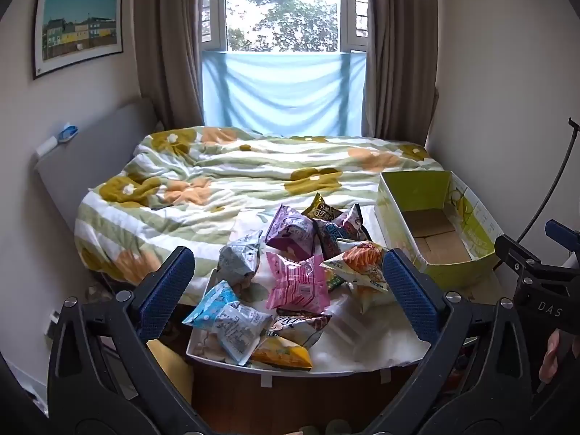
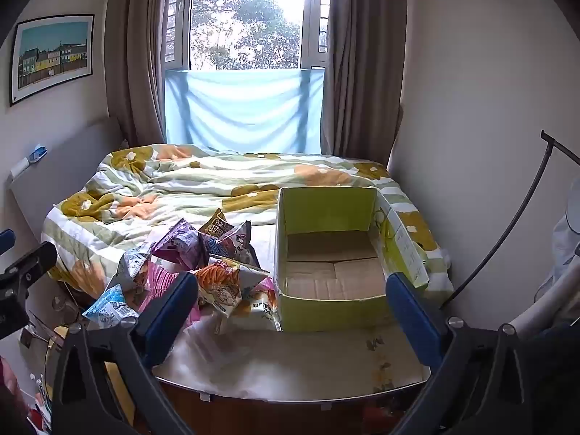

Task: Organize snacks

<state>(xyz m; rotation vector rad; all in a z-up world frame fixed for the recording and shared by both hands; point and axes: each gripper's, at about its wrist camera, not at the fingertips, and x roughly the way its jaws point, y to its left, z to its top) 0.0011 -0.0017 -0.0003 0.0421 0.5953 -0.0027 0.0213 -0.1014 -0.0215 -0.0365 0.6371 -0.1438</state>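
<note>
- The snacks (image 1: 290,272) lie straight ahead of the left claw (image 1: 286,286), so that claw is nearer.
- The box (image 2: 326,301) sits ahead of the right claw (image 2: 293,311).
- Both claws are wide open and hold nothing.

Beside the one open green cardboard box (image 1: 435,224) lies a heap of crinkly foil snack packets: two purple (image 1: 290,232), one pink (image 1: 299,282), one silver-grey (image 1: 239,261), two pale blue (image 1: 228,315), one orange-and-white (image 1: 362,264), one yellow (image 1: 281,353), one brown-gold (image 1: 320,210). Others in the heap are too covered to count.
</note>
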